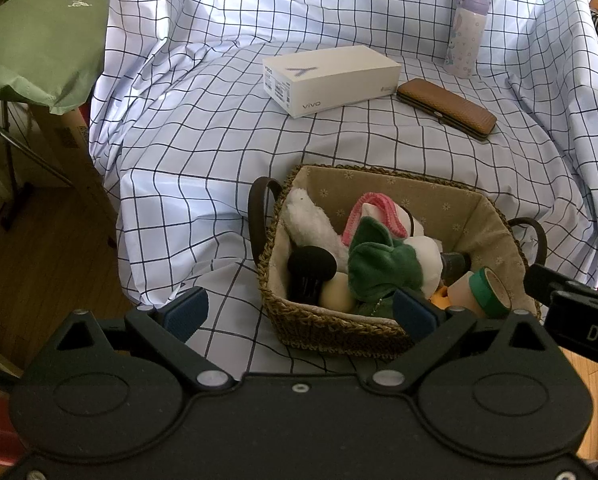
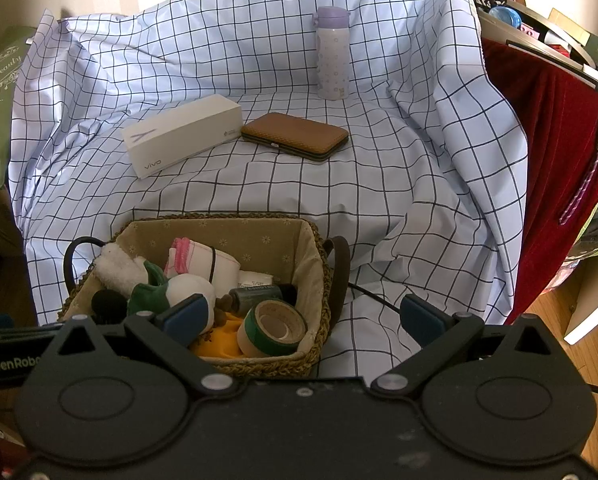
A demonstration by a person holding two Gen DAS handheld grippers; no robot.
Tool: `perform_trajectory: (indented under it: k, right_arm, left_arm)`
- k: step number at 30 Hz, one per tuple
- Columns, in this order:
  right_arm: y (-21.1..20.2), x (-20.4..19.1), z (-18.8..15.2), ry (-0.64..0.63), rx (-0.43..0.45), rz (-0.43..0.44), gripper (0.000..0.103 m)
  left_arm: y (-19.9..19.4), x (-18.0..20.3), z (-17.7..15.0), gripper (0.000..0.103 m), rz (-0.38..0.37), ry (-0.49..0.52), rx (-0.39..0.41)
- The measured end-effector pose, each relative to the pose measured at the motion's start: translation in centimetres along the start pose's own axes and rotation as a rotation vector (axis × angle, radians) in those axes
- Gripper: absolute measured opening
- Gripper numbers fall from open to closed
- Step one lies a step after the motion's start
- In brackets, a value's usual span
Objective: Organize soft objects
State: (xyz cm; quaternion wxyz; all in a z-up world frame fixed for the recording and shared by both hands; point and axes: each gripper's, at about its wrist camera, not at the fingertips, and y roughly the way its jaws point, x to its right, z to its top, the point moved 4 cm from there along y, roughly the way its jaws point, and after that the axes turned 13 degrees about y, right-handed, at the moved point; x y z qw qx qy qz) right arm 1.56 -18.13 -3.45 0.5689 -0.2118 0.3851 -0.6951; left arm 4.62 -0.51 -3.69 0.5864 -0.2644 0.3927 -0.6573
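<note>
A woven basket (image 1: 331, 330) (image 2: 323, 300) with dark handles sits on the checked cloth near me. Inside lie a white fluffy toy (image 1: 311, 220) (image 2: 119, 268), a green and white plush (image 1: 379, 264) (image 2: 179, 292), a pink-edged white cloth roll (image 1: 375, 210) (image 2: 211, 260), a black brush (image 1: 309, 270), a cream ball (image 1: 337, 296), rolls of tape (image 1: 487, 292) (image 2: 271, 326) and a small dark bottle (image 2: 257, 296). My left gripper (image 1: 303, 314) stands open over the basket's near left rim, holding nothing. My right gripper (image 2: 305, 318) is open above the basket's right end, also empty.
Farther back on the cloth (image 1: 219, 140) lie a white phone box (image 1: 327, 78) (image 2: 183, 140), a brown case (image 1: 447, 108) (image 2: 295, 136) and a lilac bottle (image 1: 467, 34) (image 2: 331, 54). A green bag (image 1: 39, 40) sits left; red fabric (image 2: 547, 152) hangs right. Wooden floor (image 1: 39, 260) lies below.
</note>
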Motion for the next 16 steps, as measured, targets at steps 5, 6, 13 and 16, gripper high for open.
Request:
perform_trajectory:
  k: [5, 6, 13, 16]
  right_arm:
    - [0.01, 0.02, 0.01, 0.001, -0.001, 0.000, 0.103]
    - [0.00, 0.01, -0.01, 0.001, -0.001, 0.000, 0.103]
    - [0.03, -0.01, -0.04, 0.001, -0.001, 0.000, 0.103]
    - [0.03, -0.01, -0.04, 0.001, -0.001, 0.000, 0.103]
  left_arm:
    - [-0.01, 0.01, -0.01, 0.096, 0.001, -0.002, 0.000]
    - [0.00, 0.01, -0.01, 0.096, 0.001, -0.001, 0.000]
    - [-0.08, -0.08, 0.05, 0.096, 0.005, 0.000, 0.003]
    - [-0.25, -0.15, 0.17, 0.096, 0.010, 0.003, 0.005]
